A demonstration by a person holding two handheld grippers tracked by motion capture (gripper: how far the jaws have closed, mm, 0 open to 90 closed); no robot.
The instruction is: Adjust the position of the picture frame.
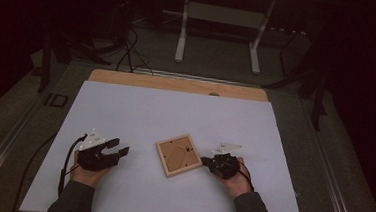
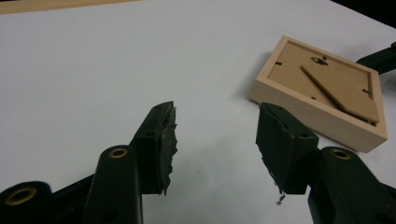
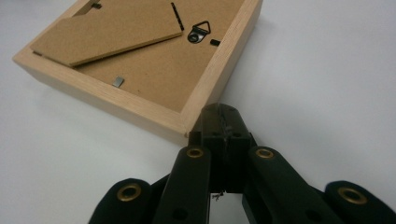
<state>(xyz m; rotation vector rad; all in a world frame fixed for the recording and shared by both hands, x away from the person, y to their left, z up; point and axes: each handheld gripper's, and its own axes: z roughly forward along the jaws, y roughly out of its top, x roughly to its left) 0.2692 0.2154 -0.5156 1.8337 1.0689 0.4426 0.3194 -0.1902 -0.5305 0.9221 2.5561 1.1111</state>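
Centrally on the white table sheet lies a square, pale wooden picture frame, face down, so its brown fibreboard backing shows (a folded stand strip crosses the backing, and a small metal hanger loop sits near 1 edge). It rests flat and turned slightly askew to the sheet's edges.

To the left of the frame, well apart from it, the left gripper is held in a hand low over the sheet. Its 2 black jaws stand spread, with bare white sheet between them, and its ragged black pads touch nothing. In the left gripper view the frame lies ahead and to the right of the jaws.

Just at the frame's right corner sits the right gripper. Its 2 jaws are pressed together with nothing between them, and their joined tip lies right beside the corner of the frame; whether it actually touches the wood I cannot tell. Beyond the frame, along the far edge of the sheet, a strip of bare wooden tabletop shows.
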